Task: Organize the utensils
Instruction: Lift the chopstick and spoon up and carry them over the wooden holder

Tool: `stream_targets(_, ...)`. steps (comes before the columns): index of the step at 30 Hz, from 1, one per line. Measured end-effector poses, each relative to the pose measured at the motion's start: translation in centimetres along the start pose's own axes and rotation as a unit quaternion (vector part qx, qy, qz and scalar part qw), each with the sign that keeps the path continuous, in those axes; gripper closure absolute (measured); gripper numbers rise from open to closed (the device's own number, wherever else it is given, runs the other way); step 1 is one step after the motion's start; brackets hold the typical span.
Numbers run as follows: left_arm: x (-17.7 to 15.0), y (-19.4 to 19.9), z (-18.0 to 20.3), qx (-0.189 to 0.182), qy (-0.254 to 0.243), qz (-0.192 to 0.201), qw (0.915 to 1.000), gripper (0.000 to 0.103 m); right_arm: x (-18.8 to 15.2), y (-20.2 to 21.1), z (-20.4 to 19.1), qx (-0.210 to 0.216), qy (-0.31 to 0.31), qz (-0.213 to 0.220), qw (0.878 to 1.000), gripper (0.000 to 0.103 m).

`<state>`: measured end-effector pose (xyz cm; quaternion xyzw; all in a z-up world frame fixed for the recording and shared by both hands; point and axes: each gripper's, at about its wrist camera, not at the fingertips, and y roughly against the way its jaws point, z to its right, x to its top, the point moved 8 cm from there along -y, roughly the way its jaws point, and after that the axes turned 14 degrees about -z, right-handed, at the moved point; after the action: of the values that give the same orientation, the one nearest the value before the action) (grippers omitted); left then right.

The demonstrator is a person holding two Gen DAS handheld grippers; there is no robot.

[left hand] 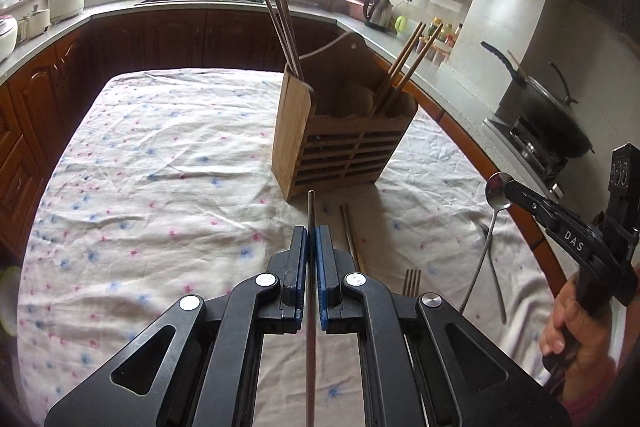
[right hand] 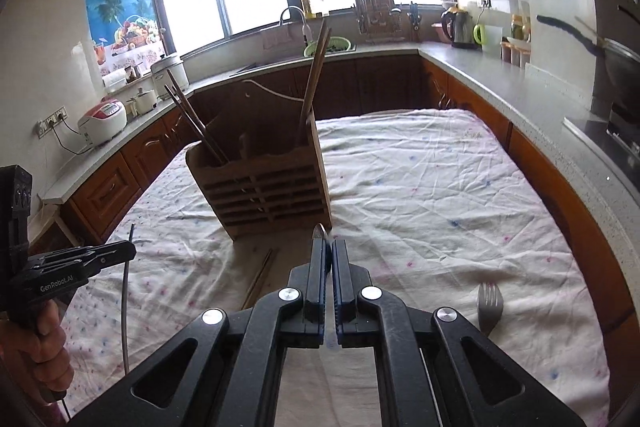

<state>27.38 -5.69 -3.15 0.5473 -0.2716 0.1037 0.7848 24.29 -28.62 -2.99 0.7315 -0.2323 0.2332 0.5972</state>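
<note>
- Landmark: wooden utensil holder (left hand: 344, 131), upright mid-table on the floral cloth (left hand: 160, 147).
- Left gripper (left hand: 311, 243) clamped tight on a metal chopstick (left hand: 311, 211); tip sits just short of the holder's slatted front, rod runs back between the pads.
- Right gripper (right hand: 328, 255) clamped on a spoon (left hand: 496, 187) at the bowl; handle hangs down free, off to the holder's right and on its near side.
- Holder's left slot: dark chopsticks (left hand: 284, 27). Right slot: wooden chopsticks (left hand: 408, 63).
- On the cloth, near side of holder: a chopstick pair (left hand: 349, 235) just in front; fork (right hand: 490, 307) further to the near right; a second spoon (left hand: 494, 267) under the held one.
- Cloth left of the holder is bare to the table edge.
- Right of the holder, table edge runs close along the counter (left hand: 460, 99).
</note>
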Motion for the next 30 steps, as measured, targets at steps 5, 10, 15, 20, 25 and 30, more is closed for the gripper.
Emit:
stream_targets(5,0.0,2.7,-0.1,-0.003,0.008,0.03,0.9995,0.099,1.0,2.4,-0.8,-0.024,0.016,0.039,0.999,0.1)
stream_targets(10,0.1,4.8,-0.6,-0.001,0.018,0.053,0.9984,0.099,1.3,3.6,-1.7,-0.029,0.029,0.064,0.997,0.1)
stream_targets(15,0.5,6.3,-0.8,-0.002,0.024,0.074,0.997,0.099,1.4,4.2,-2.4,-0.027,0.032,0.08,0.996,0.1)
stream_targets(20,1.3,7.5,-0.7,-0.003,0.026,0.09,0.9956,0.099,1.7,4.5,-2.5,-0.029,0.029,0.093,0.995,0.1)
stream_targets(25,2.4,8.2,-0.3,-0.007,0.025,0.103,0.9943,0.099,2.2,4.7,-2.2,-0.032,0.023,0.109,0.993,0.1)
stream_targets(30,4.1,9.0,0.3,-0.012,0.019,0.117,0.9928,0.099,3.0,4.6,-1.6,-0.037,0.017,0.126,0.991,0.1)
